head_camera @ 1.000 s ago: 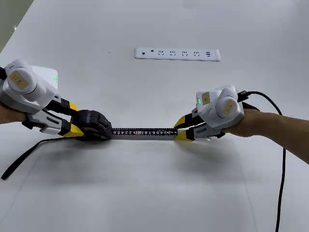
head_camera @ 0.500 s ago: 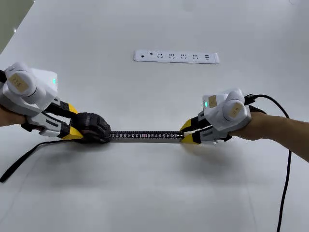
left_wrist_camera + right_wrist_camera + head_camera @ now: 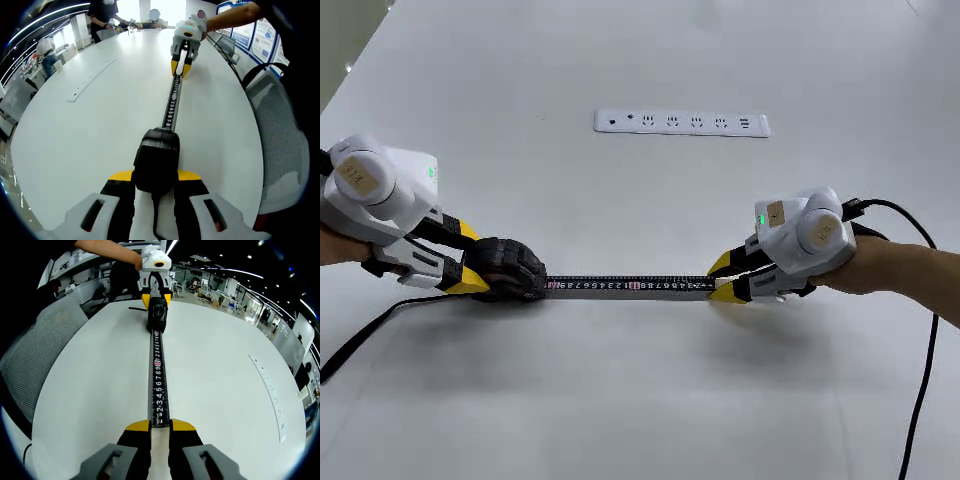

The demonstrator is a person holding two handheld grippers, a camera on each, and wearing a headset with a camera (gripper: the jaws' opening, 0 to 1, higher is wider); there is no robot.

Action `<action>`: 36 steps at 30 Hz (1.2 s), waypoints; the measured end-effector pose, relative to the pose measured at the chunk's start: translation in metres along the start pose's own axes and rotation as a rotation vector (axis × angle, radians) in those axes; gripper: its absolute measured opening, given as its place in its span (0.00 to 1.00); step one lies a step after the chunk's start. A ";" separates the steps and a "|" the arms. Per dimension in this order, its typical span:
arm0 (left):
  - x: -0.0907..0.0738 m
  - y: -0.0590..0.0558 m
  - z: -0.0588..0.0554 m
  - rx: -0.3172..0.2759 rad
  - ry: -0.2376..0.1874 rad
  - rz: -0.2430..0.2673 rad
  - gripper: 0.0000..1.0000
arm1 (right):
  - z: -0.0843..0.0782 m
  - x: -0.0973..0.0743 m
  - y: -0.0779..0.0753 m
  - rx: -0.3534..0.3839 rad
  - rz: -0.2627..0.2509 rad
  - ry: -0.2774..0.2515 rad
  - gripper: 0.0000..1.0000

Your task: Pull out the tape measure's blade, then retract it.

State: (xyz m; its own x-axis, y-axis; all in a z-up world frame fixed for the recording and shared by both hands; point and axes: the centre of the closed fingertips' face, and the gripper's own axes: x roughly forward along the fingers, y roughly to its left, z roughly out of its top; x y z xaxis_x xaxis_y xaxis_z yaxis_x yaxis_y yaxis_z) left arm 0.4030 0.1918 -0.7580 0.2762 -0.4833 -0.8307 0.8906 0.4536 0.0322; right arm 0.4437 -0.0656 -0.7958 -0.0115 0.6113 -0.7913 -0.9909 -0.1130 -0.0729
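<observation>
Head view. One black rubber-cased tape measure (image 3: pixel 512 268) rests on the white surface (image 3: pixel 640 400) at 9 o'clock. Its case is clamped between the yellow-tipped jaws of the left hand-held gripper (image 3: pixel 472 258). Its single dark numbered blade (image 3: pixel 630 285) lies flat, drawn out toward 3 o'clock, where the right hand-held gripper (image 3: pixel 724 280) pinches the blade's end. One long white power strip (image 3: pixel 682 122) lies at 12 o'clock, well apart. One black cable (image 3: pixel 360 335) trails at 8 o'clock and a second black cable (image 3: pixel 918 380) at 4 o'clock.

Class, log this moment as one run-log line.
left gripper: shut on tape measure | right gripper: shut on blade | phase: blade pulled out
</observation>
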 end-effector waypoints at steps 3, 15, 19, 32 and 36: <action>0.000 0.001 0.000 0.000 0.002 -0.001 0.24 | -0.005 -0.002 -0.001 0.008 -0.002 0.003 0.08; 0.001 0.000 0.000 0.006 0.009 -0.004 0.24 | -0.019 -0.011 0.000 0.034 -0.003 0.016 0.08; 0.000 -0.002 -0.001 0.006 0.010 -0.005 0.24 | -0.023 -0.015 0.000 0.038 -0.006 0.022 0.08; 0.002 -0.001 0.000 0.012 0.022 -0.003 0.25 | -0.027 -0.019 0.001 0.070 0.004 0.028 0.10; 0.002 -0.002 0.000 0.022 0.028 -0.001 0.25 | -0.027 -0.018 0.000 0.070 0.007 0.042 0.11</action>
State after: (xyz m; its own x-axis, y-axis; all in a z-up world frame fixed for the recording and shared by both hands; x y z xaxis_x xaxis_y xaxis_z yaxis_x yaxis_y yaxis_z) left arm 0.4015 0.1896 -0.7602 0.2657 -0.4620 -0.8462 0.8984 0.4370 0.0435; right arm 0.4471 -0.0977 -0.7980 -0.0145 0.5772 -0.8165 -0.9978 -0.0610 -0.0254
